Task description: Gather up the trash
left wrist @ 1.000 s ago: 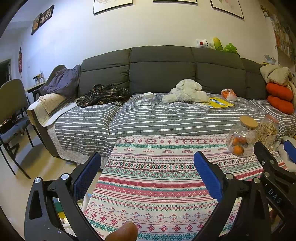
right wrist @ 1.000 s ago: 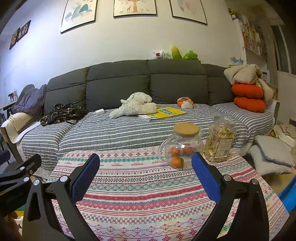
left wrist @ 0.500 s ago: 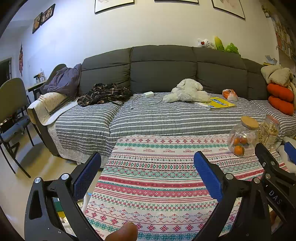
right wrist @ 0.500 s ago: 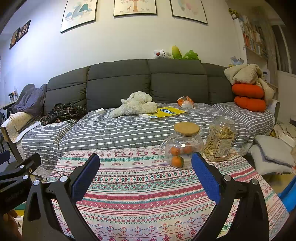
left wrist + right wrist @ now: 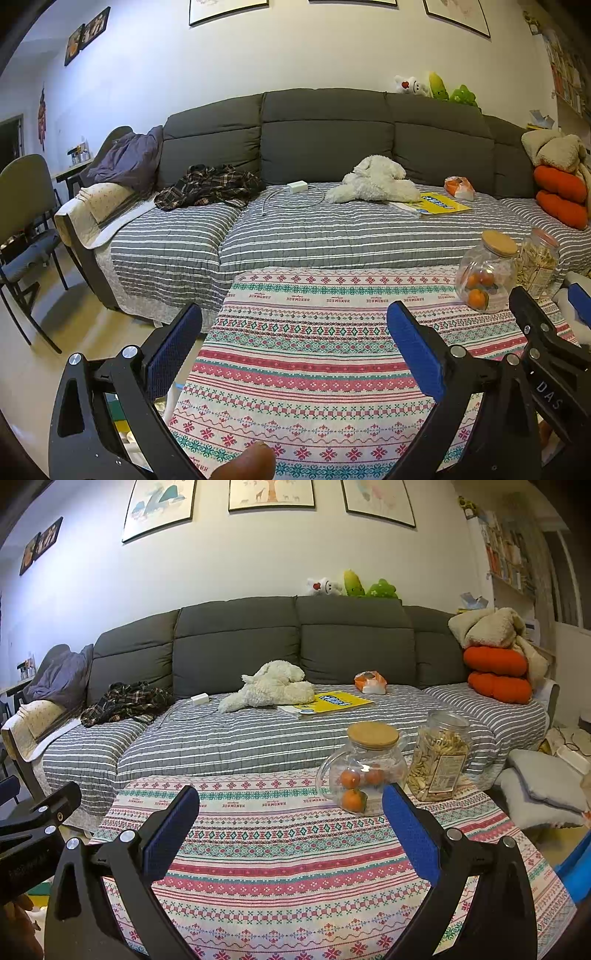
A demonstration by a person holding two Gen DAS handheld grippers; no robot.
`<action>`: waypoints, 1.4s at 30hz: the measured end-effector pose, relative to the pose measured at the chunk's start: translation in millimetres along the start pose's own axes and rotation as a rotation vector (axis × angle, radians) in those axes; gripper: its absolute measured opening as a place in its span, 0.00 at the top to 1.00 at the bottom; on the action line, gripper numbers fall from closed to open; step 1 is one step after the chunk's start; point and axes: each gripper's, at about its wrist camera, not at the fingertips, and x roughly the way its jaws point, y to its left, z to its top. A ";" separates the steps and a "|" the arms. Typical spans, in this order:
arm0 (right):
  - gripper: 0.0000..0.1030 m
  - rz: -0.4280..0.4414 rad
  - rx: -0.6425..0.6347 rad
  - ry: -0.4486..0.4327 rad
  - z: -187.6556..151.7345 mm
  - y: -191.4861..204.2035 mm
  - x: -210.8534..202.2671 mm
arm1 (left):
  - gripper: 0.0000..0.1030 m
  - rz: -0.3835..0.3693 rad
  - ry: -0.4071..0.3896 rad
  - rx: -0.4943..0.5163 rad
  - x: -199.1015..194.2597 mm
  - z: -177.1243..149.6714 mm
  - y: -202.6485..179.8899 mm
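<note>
An orange and white crumpled wrapper [image 5: 458,187] lies on the sofa's striped cover at the right, also in the right wrist view [image 5: 370,682]. My left gripper [image 5: 293,325] is open and empty above the near part of the patterned table [image 5: 314,369]. My right gripper [image 5: 290,805] is open and empty over the same table [image 5: 295,867]. Each gripper shows at the edge of the other's view. Both are far from the wrapper.
A glass jar of oranges [image 5: 364,768] and a jar of snacks [image 5: 441,755] stand at the table's far right. On the sofa lie a white plush dog [image 5: 271,686], a yellow book [image 5: 332,701], a plaid shirt [image 5: 125,701] and a charger [image 5: 200,698]. A chair [image 5: 26,229] stands at left.
Both views have shifted very slightly; the grippers stay open over the table. Nothing else has moved.
</note>
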 end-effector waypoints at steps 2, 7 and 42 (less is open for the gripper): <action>0.06 0.000 0.000 -0.001 -0.4 -0.5 0.2 | 0.07 0.000 0.000 0.000 0.1 -0.5 0.0; 0.06 0.001 -0.001 0.001 -0.6 -0.3 0.6 | 0.07 0.003 0.000 -0.004 0.3 -0.3 0.1; 0.06 0.017 0.024 0.016 0.8 -5.3 4.1 | 0.07 -0.030 -0.015 -0.004 -3.8 2.2 -2.2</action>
